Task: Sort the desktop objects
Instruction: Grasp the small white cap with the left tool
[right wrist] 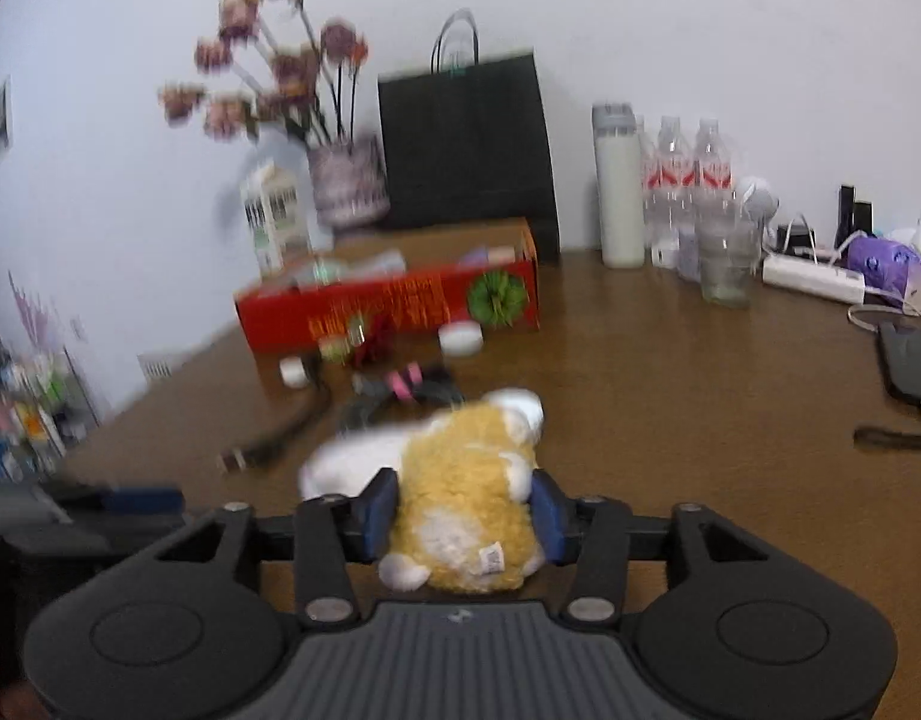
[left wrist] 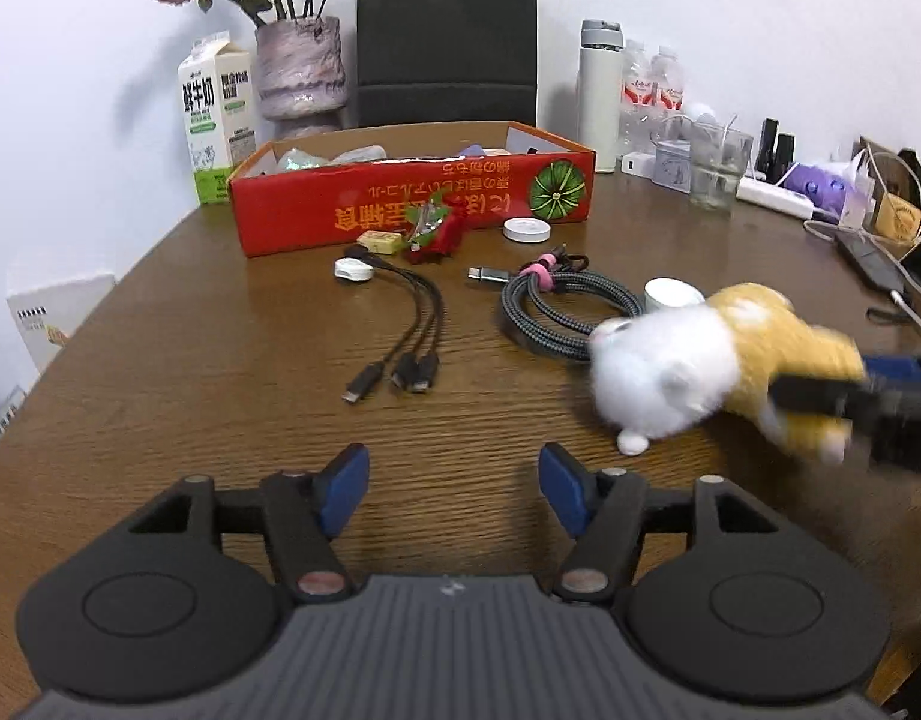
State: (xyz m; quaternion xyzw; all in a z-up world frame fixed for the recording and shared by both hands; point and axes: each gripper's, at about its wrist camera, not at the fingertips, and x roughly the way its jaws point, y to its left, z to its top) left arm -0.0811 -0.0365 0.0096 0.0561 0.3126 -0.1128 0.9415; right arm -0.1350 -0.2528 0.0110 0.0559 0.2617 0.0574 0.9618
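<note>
My right gripper (right wrist: 463,507) is shut on a yellow and white plush toy (right wrist: 460,498), holding it by its body above the wooden table (right wrist: 700,396). In the left wrist view the plush toy (left wrist: 700,360) is at the right, held by the right gripper (left wrist: 832,402). My left gripper (left wrist: 454,492) is open and empty, low over the table (left wrist: 220,360). A red cardboard box (left wrist: 412,198) with several items inside stands at the back; it also shows in the right wrist view (right wrist: 394,300).
On the table lie a three-headed black cable (left wrist: 400,330), a coiled grey braided cable (left wrist: 556,306), a white round lid (left wrist: 526,230), a red wrapped item (left wrist: 442,234) and a small yellow pack (left wrist: 379,241). A milk carton (left wrist: 214,114), vase (left wrist: 301,72), black bag (left wrist: 445,42), bottles (left wrist: 601,96) and a glass (left wrist: 715,168) line the back.
</note>
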